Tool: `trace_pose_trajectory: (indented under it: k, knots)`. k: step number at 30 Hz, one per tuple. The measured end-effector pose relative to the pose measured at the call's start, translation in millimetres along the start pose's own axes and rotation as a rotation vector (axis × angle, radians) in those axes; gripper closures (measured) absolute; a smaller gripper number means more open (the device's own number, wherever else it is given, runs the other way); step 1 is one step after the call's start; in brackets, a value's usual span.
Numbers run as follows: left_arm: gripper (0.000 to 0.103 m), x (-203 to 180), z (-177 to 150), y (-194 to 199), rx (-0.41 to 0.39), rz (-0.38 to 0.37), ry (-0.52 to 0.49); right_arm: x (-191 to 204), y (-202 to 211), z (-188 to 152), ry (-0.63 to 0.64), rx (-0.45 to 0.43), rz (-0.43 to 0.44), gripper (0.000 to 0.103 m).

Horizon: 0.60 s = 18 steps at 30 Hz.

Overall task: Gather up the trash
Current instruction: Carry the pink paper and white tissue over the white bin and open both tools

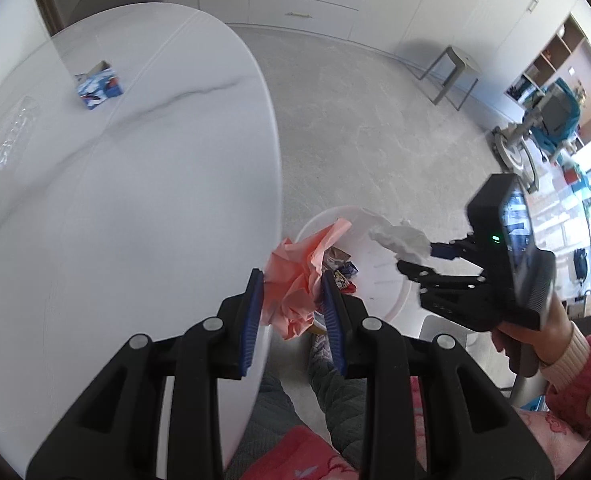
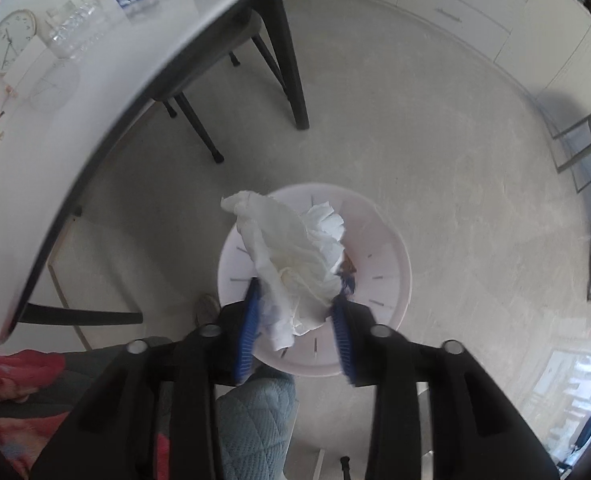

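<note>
My left gripper (image 1: 293,280) is shut on a crumpled pink paper (image 1: 295,280), held at the table's edge above the white trash bin (image 1: 391,292) on the floor. My right gripper (image 2: 297,298) is shut on a crumpled white tissue (image 2: 295,256), held right over the bin (image 2: 391,280). In the left wrist view the right gripper (image 1: 413,258) shows at the right with the white tissue (image 1: 399,238) over the bin. Several wrappers (image 1: 341,270) lie in the bin's bottom.
The white marble table (image 1: 115,200) fills the left, with a blue tissue pack (image 1: 98,87) far back. The right wrist view shows a clock (image 2: 9,42), clear glassware (image 2: 73,20), dark chair legs (image 2: 287,60). A grey stool (image 1: 451,76) stands behind.
</note>
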<state>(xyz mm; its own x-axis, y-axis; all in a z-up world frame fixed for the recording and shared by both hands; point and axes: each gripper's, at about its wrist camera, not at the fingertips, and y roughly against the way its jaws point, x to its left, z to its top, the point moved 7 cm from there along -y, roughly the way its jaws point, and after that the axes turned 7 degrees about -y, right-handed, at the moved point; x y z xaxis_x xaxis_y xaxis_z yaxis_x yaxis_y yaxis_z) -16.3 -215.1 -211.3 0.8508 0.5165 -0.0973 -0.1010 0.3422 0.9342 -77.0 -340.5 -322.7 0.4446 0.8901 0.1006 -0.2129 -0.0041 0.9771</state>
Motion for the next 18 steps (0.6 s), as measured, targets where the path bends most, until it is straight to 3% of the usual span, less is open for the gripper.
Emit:
trace_pose_trajectory:
  k: [1, 2, 5, 18]
  knots:
    - [0.074, -7, 0, -3, 0.010, -0.004, -0.012, -6, -3, -2, -0.012, 0.007, -0.016, 0.035]
    - [0.074, -12, 0, -5, 0.016, -0.006, -0.020, -9, -2, -3, -0.015, 0.002, -0.024, 0.027]
    - [0.074, -31, 1, -13, 0.035, -0.015, -0.048, -19, 7, -6, -0.034, -0.021, -0.018, 0.017]
    - [0.074, -93, 13, -53, 0.098, -0.076, -0.112, -75, 65, -8, -0.111, -0.128, 0.015, 0.014]
